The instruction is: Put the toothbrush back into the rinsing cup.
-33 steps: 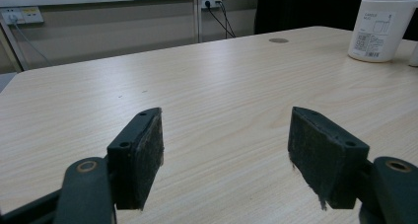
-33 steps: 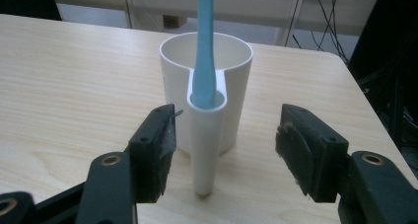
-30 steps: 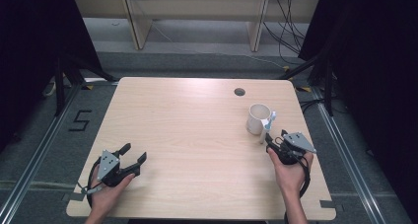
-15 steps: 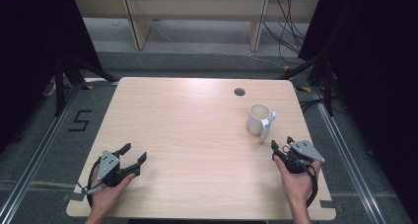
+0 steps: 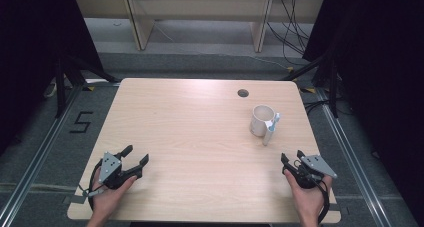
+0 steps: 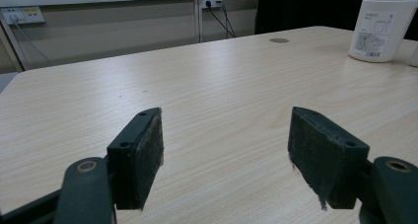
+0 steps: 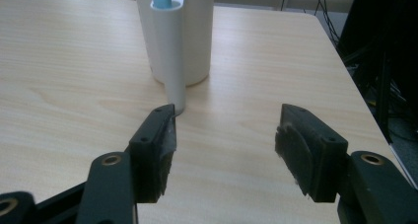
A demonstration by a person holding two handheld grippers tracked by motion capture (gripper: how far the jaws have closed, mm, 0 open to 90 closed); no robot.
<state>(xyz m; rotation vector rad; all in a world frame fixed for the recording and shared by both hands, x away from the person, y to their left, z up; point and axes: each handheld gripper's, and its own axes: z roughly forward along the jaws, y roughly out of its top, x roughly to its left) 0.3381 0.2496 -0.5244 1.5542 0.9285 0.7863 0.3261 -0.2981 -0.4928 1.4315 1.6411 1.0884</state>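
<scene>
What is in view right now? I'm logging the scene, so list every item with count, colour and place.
Table: 1, light wood, centre.
Hole: 1, dark, table's far right.
Mug: 1, white, right side of table.
Toothbrush: 1, white and blue, leaning on the mug.
Shelf: 1, beige, beyond the table.
Left gripper: 1, black, near-left, open.
Right gripper: 1, black, near-right, open.
Hands: 2, near edge.

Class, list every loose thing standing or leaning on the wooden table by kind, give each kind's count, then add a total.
White mug: 1
White-and-blue toothbrush leaning against the mug: 1
Total: 2
</scene>
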